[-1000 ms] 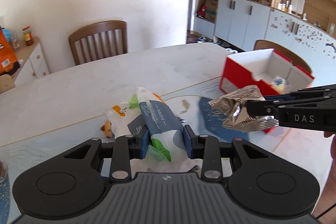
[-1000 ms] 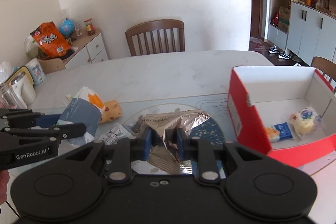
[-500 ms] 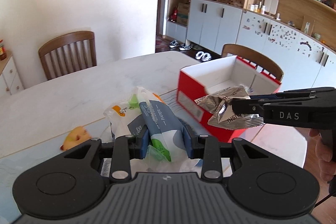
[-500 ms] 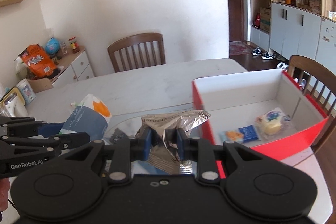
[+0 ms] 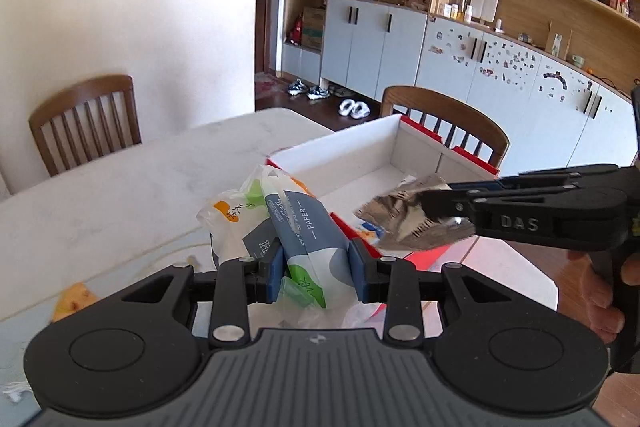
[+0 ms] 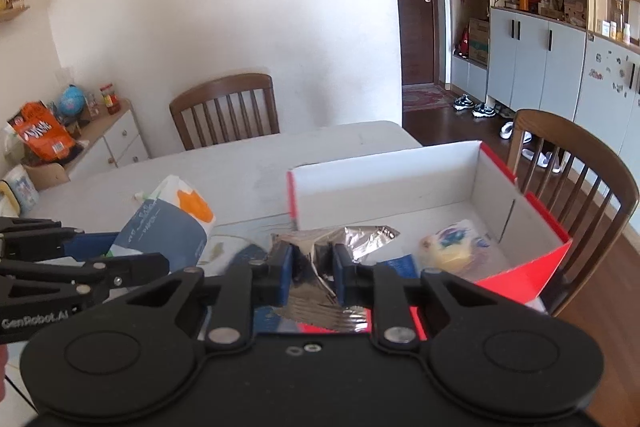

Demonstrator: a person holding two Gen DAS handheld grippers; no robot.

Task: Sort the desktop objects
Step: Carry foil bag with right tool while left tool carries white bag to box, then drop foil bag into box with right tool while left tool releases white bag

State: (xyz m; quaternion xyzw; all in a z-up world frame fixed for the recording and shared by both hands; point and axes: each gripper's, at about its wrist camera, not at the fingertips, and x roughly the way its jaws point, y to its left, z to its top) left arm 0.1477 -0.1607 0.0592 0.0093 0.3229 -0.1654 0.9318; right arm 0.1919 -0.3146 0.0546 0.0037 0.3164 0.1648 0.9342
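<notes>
White table (image 6: 248, 167) fills the middle. Red box (image 6: 524, 279) w/ white inside sits mid-right of the frame. Left gripper (image 5: 316, 267), bottom middle, is clamped on a tissue pack (image 5: 308, 227) held up by the box's near edge. Right gripper (image 6: 310, 273) pinches a crumpled foil wrapper (image 6: 352, 239) over the box, jaws closing tighter.

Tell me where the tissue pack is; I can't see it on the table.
The tissue pack is clamped in the left hand-held gripper, held up at the near left corner of the red box.
</notes>
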